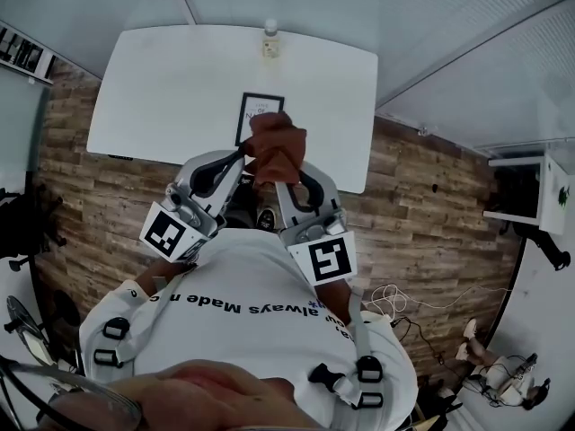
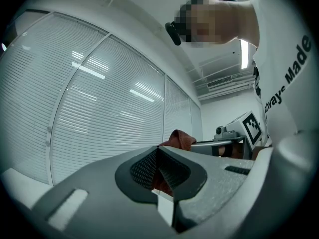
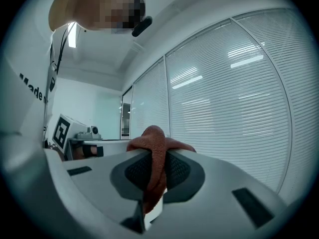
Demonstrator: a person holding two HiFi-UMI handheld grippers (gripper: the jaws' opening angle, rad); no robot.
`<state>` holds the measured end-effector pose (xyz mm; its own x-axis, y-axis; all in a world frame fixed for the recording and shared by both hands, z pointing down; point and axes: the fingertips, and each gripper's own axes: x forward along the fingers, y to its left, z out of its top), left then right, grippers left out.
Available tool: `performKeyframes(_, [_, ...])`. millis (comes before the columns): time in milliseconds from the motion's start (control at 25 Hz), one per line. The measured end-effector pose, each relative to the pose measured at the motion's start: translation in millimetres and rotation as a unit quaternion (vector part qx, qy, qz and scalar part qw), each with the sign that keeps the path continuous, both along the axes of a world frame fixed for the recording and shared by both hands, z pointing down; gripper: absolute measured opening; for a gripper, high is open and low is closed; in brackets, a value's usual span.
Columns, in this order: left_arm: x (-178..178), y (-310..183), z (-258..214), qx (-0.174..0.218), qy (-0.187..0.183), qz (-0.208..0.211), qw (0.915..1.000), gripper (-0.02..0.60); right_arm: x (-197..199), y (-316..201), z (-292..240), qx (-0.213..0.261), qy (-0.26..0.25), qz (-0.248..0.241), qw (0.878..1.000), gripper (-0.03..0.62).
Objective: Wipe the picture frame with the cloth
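A black picture frame lies flat on the white table, partly hidden by a rust-red cloth. Both grippers are held up in front of the person's chest, above the table's near edge. My right gripper is shut on the cloth, which bulges up between its pads and hangs below them. My left gripper has its tips together at the cloth's left edge. In the left gripper view its jaws are closed, with a strip of the cloth showing between them.
A small bottle stands at the table's far edge, behind the frame. Wood-plank floor surrounds the table. A white shelf unit stands at the right, with cables on the floor near it. Blinds fill both gripper views.
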<state>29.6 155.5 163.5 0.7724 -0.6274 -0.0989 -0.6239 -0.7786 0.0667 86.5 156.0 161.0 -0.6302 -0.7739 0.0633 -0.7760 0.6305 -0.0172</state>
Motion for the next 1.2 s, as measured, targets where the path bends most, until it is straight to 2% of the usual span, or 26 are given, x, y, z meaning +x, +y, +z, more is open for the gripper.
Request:
performKeyframes(360, [-39.1,-82.5,-0.1,0.001,0.000,-0.001,1.0000,0.003,-40.4,-83.5,-4.4,0.003,0.007,0.000,1.000,0.015])
performKeyframes(720, [-66.8,-151.6,-10.0,0.015,0.008,0.019,0.9997,0.003,-70.5,-151.3,-13.4,0.015,0.011,0.019,1.000,0.015])
performKeyframes(920, [-70.2,-174.5,-5.1,0.012,0.006,0.032,0.9994,0.003,-73.4,-172.2,-7.2,0.006,0.010,0.035,0.999,0.015])
performKeyframes(1200, [-56.8,-186.6,-1.7,0.000,0.017,0.036,0.9992,0.003,-55.7,-181.3,-3.4,0.003,0.011,0.042,0.999,0.015])
